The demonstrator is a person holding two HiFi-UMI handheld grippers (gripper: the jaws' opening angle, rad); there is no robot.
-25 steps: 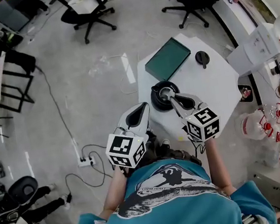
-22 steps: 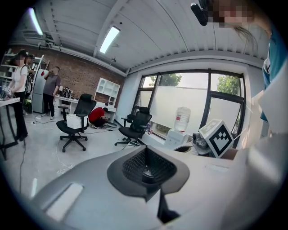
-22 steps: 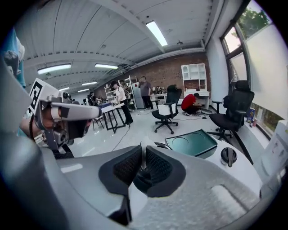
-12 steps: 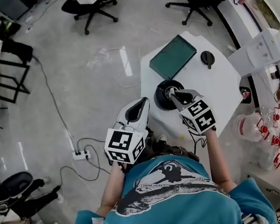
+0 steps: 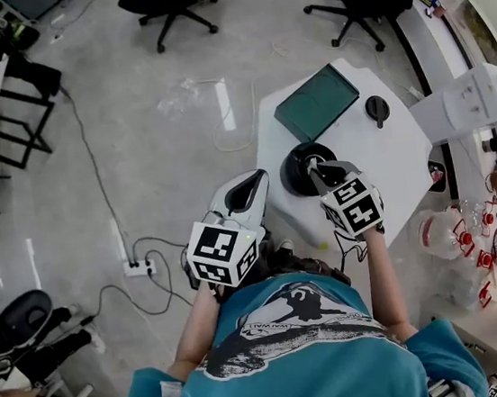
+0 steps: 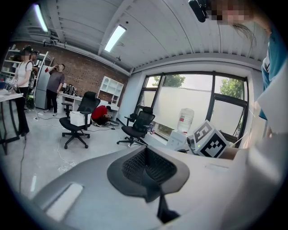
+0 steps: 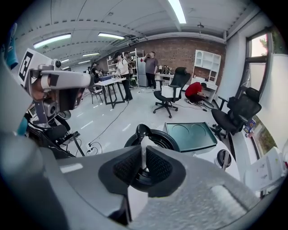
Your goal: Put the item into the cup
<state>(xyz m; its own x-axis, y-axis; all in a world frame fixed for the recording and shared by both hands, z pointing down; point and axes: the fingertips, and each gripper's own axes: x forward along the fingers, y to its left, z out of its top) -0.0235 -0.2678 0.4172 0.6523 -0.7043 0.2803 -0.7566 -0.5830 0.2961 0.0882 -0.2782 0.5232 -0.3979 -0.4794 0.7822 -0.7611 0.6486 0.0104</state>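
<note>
Spoon (image 7: 141,130), or sth spoon-like w/ white handle, is pinched in right gripper (image 7: 143,165), its dark head above rim of black cup (image 7: 167,138) on white table (image 5: 388,156). Left gripper (image 6: 148,168) beside table, jaws together, empty.

A workshop-like office: brick wall (image 7: 177,49), office chairs (image 6: 77,118), white shelving (image 7: 204,63), ceiling strip lights (image 6: 113,38).

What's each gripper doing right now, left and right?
Left gripper: jaws shut, nothing between them.
Right gripper: jaws shut on a thin white item, at the black cup.
</note>
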